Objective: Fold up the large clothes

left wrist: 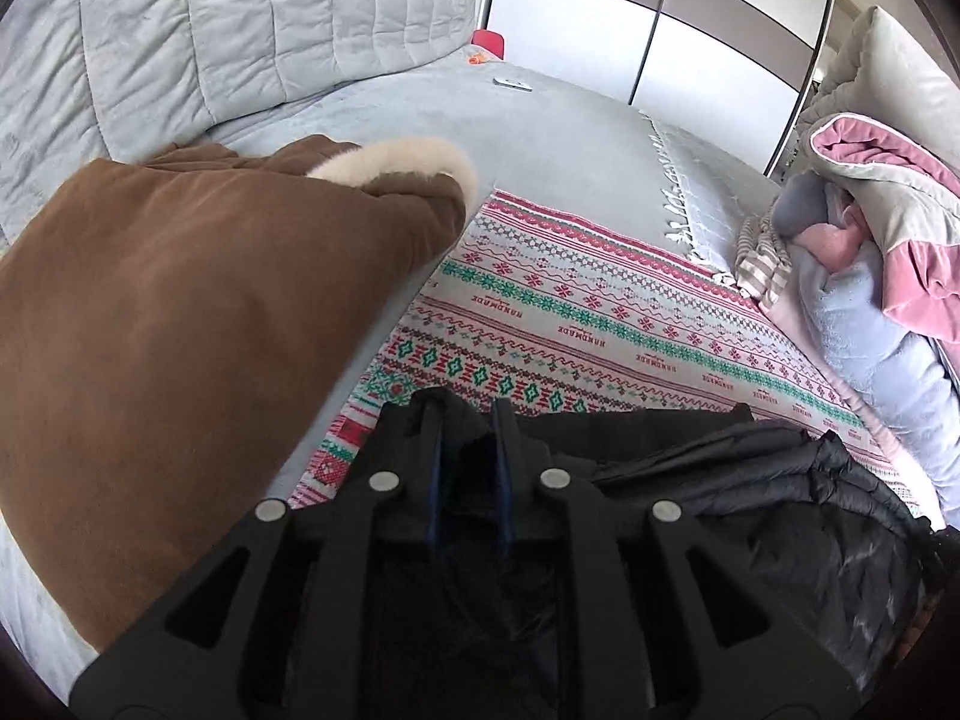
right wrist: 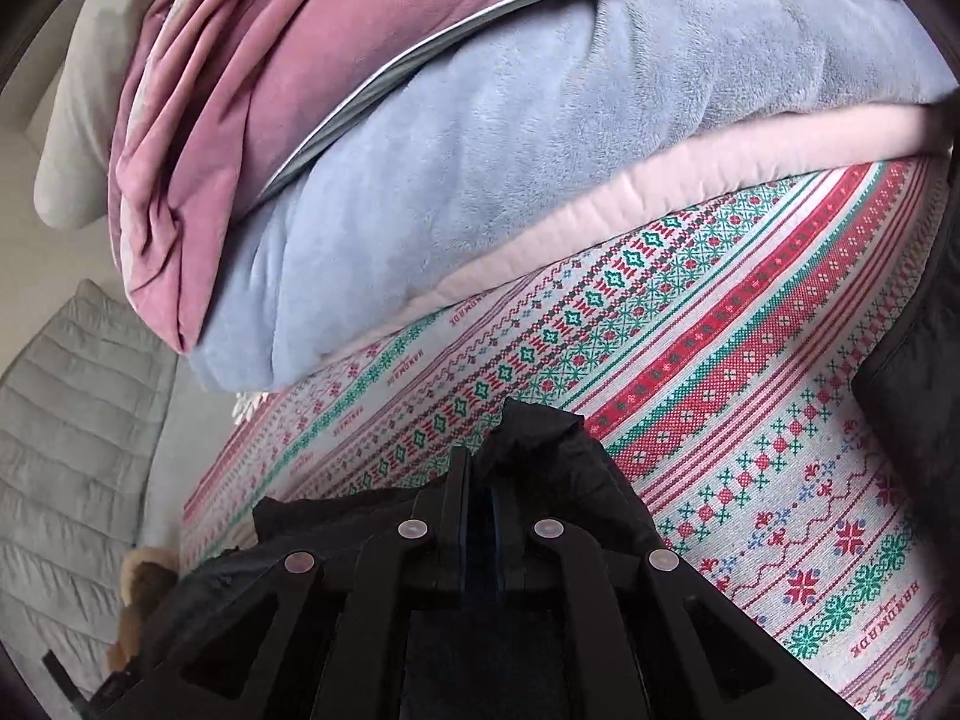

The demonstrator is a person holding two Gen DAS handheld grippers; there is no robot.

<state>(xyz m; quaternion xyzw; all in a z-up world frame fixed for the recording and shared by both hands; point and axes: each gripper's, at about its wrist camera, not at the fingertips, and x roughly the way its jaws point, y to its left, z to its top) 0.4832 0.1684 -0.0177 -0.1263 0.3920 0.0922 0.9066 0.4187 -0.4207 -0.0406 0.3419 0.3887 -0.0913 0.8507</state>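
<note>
A black quilted puffer jacket lies over the patterned red, green and white blanket. My left gripper is shut on a black edge of the jacket, with cloth bunched between the fingers. My right gripper is shut on another black part of the jacket, held just above the patterned blanket. More black fabric shows at the right edge of the right wrist view.
A folded brown coat with a cream fur collar lies on the left on the grey sofa. A pile of pink, blue and grey bedding stands at the right; it fills the top of the right wrist view.
</note>
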